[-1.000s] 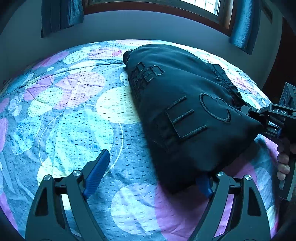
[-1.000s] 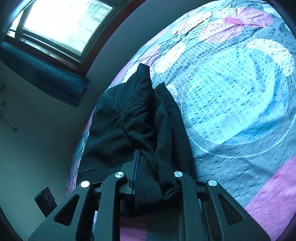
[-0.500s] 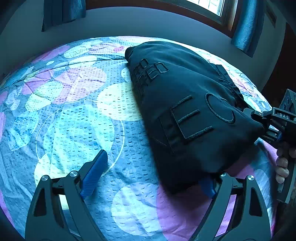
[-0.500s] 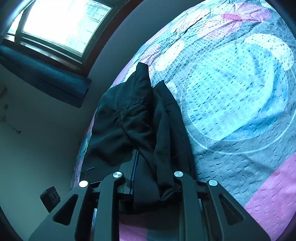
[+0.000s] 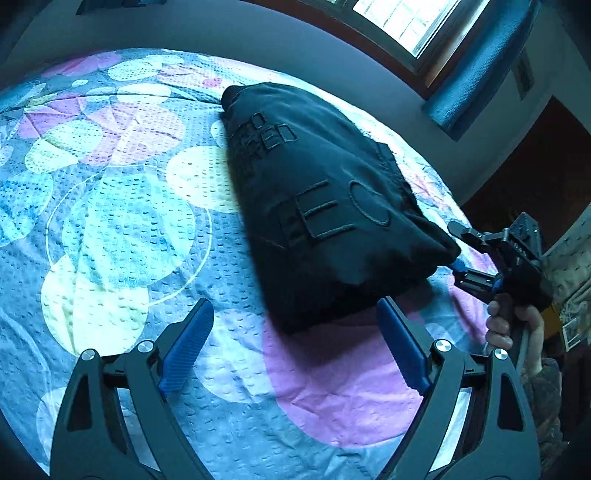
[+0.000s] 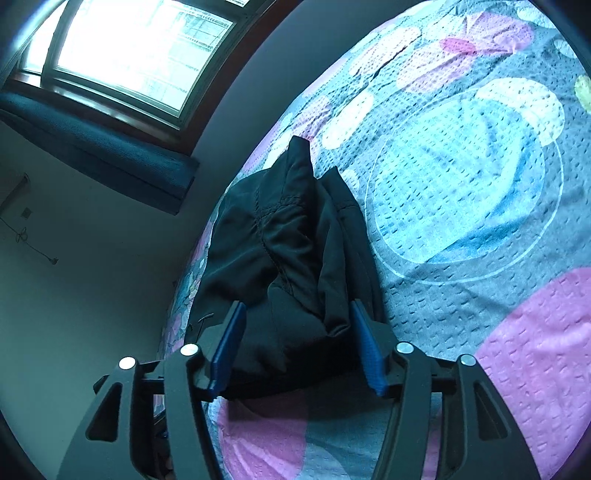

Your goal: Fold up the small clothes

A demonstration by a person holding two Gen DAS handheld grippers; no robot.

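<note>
A folded black garment with raised letters (image 5: 314,206) lies on the patterned bedspread (image 5: 122,221). My left gripper (image 5: 295,339) is open and empty, just short of the garment's near edge. My right gripper (image 6: 297,341) is open, its blue pads either side of the garment's bunched corner (image 6: 295,258), no longer clamping it. In the left wrist view the right gripper (image 5: 456,247) sits at the garment's right corner, held by a hand.
The bed's far edge meets a grey wall under a window (image 5: 406,22) with blue curtains (image 5: 476,70). A dark doorway (image 5: 535,166) is at the right. In the right wrist view the bed edge drops off on the left.
My right gripper has opened and let go of the garment corner. My left gripper has drawn back, so its right pad no longer sits under the garment edge.
</note>
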